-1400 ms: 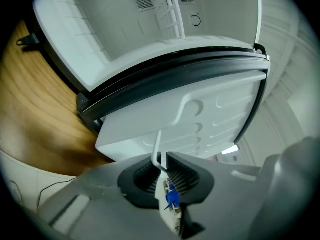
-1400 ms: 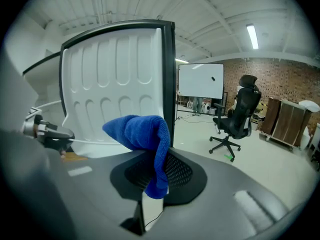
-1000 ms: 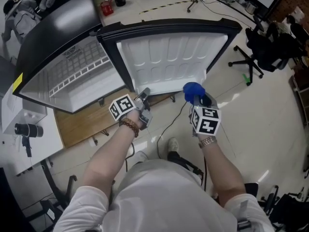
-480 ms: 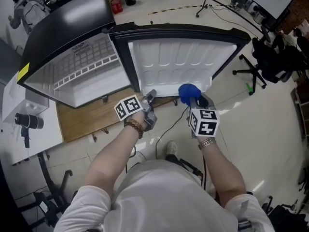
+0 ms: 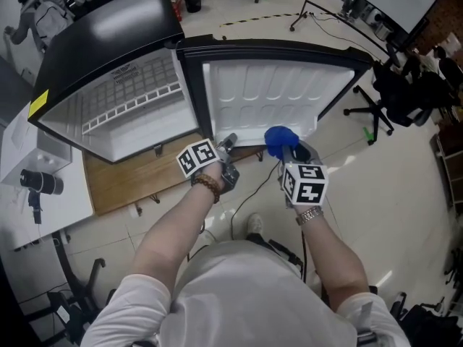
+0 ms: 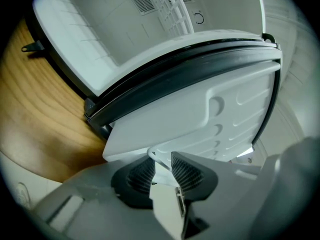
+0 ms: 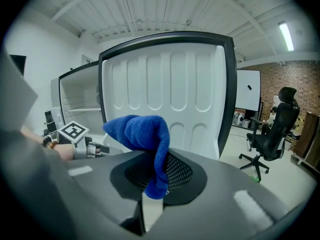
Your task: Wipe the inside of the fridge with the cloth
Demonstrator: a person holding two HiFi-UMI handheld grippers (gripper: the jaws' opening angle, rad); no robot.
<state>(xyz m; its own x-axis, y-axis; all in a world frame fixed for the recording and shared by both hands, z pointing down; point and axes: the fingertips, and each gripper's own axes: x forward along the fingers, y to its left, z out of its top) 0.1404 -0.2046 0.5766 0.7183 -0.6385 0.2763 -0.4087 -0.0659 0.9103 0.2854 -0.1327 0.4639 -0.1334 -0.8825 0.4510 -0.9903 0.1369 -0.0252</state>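
Observation:
The small black fridge (image 5: 108, 31) stands with its white-lined door (image 5: 268, 92) swung wide open. My left gripper (image 5: 228, 144) is at the door's lower edge (image 6: 150, 156). Its jaws have just been opening, and the thin white lip of the door lies between the pads (image 6: 187, 171) without being squeezed. To its right, my right gripper (image 5: 288, 150) is shut on a bunched blue cloth (image 5: 279, 137), held just in front of the door's lower part. In the right gripper view the cloth (image 7: 142, 134) hangs down between the jaws, with the door lining (image 7: 165, 89) behind it.
The fridge sits on a wooden board (image 5: 130, 179). A white table (image 5: 29, 165) with a black device is at the left. Black office chairs (image 5: 398, 85) stand at the right, and a cable (image 5: 249, 194) runs over the floor by my feet.
The left gripper's jaws have parted at the door's lower edge while the hand stayed put. The right gripper with the cloth has drifted a little closer to the door.

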